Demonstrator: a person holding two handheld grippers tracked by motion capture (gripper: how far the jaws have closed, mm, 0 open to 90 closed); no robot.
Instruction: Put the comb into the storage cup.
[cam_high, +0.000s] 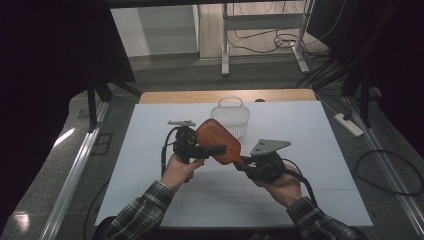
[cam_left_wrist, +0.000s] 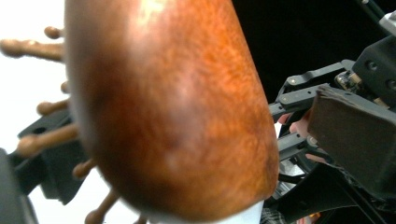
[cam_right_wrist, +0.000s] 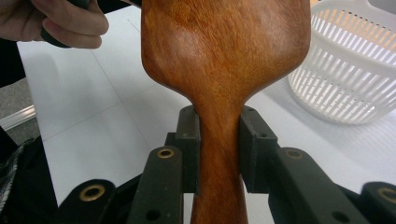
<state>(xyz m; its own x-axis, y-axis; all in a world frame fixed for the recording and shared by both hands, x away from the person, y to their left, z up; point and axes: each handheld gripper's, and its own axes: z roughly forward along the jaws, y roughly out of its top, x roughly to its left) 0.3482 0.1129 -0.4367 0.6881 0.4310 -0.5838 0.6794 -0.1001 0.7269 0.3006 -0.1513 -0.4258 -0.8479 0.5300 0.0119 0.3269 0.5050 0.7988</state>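
A wooden paddle hairbrush (cam_high: 217, 140) hangs above the white table, its smooth back up and its head toward the far left. My right gripper (cam_high: 245, 162) is shut on its narrow handle; in the right gripper view both pads of that gripper (cam_right_wrist: 219, 140) press the neck of the brush (cam_right_wrist: 224, 56). My left gripper (cam_high: 220, 148) reaches in from the left at the brush head, jaws spread wide. In the left gripper view the brush back (cam_left_wrist: 177, 116) is close up, with its bristles toward one black finger (cam_left_wrist: 51, 163). I see no pad pressing on the head.
A white slotted basket (cam_high: 240, 122) with a handle stands just behind the brush, also seen in the right gripper view as the basket (cam_right_wrist: 345, 70). The white table top (cam_high: 310, 130) spreads to both sides. Cables and a desk frame lie on the floor beyond.
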